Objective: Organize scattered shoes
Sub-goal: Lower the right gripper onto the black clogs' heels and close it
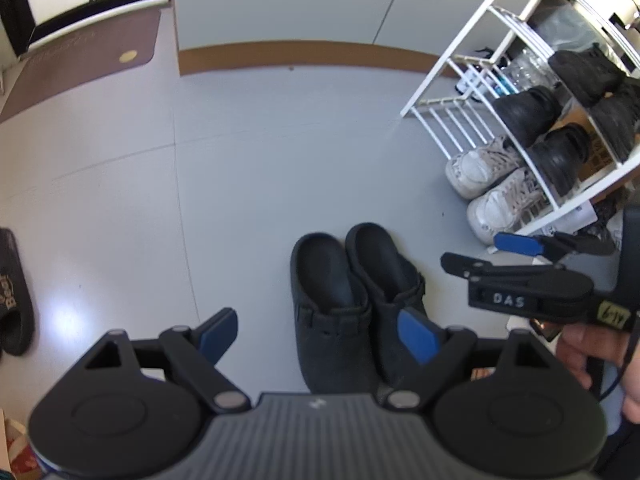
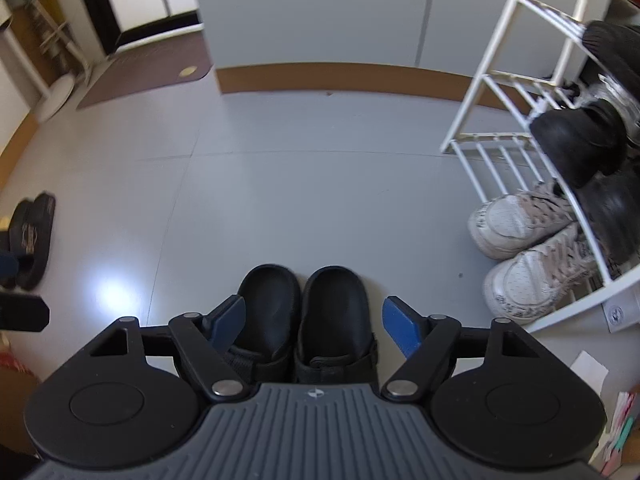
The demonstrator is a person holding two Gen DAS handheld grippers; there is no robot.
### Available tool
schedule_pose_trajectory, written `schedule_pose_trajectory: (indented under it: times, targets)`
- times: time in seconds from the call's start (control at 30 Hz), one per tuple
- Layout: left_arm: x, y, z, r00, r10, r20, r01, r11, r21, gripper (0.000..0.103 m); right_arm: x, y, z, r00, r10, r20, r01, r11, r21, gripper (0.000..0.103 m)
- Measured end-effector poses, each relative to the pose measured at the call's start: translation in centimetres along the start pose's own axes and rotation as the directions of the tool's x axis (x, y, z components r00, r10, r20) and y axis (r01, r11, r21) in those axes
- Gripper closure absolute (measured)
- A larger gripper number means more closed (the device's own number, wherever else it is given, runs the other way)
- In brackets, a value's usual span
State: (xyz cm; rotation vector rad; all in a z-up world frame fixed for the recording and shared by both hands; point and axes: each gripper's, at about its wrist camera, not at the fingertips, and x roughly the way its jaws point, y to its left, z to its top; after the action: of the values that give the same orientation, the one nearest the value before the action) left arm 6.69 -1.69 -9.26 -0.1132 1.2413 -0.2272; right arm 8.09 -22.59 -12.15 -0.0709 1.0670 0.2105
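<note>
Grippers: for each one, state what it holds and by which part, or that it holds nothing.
Neither holds anything. The left gripper and right gripper are both open above the black clogs, pads not touching them.

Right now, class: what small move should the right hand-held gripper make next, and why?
Probably lower the right hand-held gripper a little further onto the black clogs. Its open jaws already straddle the pair, which sits side by side on the floor, not yet on the white rack.
</note>
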Motion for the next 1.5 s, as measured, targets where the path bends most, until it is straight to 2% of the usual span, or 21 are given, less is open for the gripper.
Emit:
schedule_pose_trajectory:
  times: [0.2,0.37,0.63,0.87,1.0,1.33,1.5]
  targets:
    - [0.3,1.4,-0.4,1.000,0.019,-0.009,-0.020,1.000,-0.013,0.014,2.4,0.7,-1.2,1.000,0.017,0.010,-0.018,0.999,0.034,0.024]
    - [1.2,2.8,-0.7,0.999,0.035,-0.034,-0.037,0.998,-0.049,0.014,5.2,0.7,-2.8,1.000,0.010,-0.020,-0.009,0.999,0.031,0.025]
    - [1.8,3.1,-0.5,0.998,0.036,-0.052,-0.039,0.998,-0.057,0.014,8.7,-0.3,-4.2,0.999,0.023,-0.041,-0.021,0.998,0.064,0.048]
    - [2.5,3.0,-0.1,0.997,0.033,-0.063,-0.037,0.998,-0.059,0.014,10.3,-0.9,-4.0,0.999,0.046,-0.023,-0.043,0.993,0.110,0.056]
    - [3.0,3.2,-0.1,0.996,0.035,-0.077,-0.040,0.997,-0.072,0.014,11.4,-0.8,-4.1,0.998,0.049,-0.044,-0.044,0.992,0.120,0.065]
    - [3.1,3.4,0.0,0.997,0.010,-0.079,-0.017,0.996,-0.093,0.014,15.0,-0.2,-5.4,0.994,0.034,-0.099,-0.020,0.990,0.142,0.066]
    - [3.3,3.6,0.1,0.996,0.009,-0.085,-0.017,0.995,-0.102,0.014,16.2,0.5,-6.1,0.993,0.015,-0.115,-0.002,0.994,0.112,0.066]
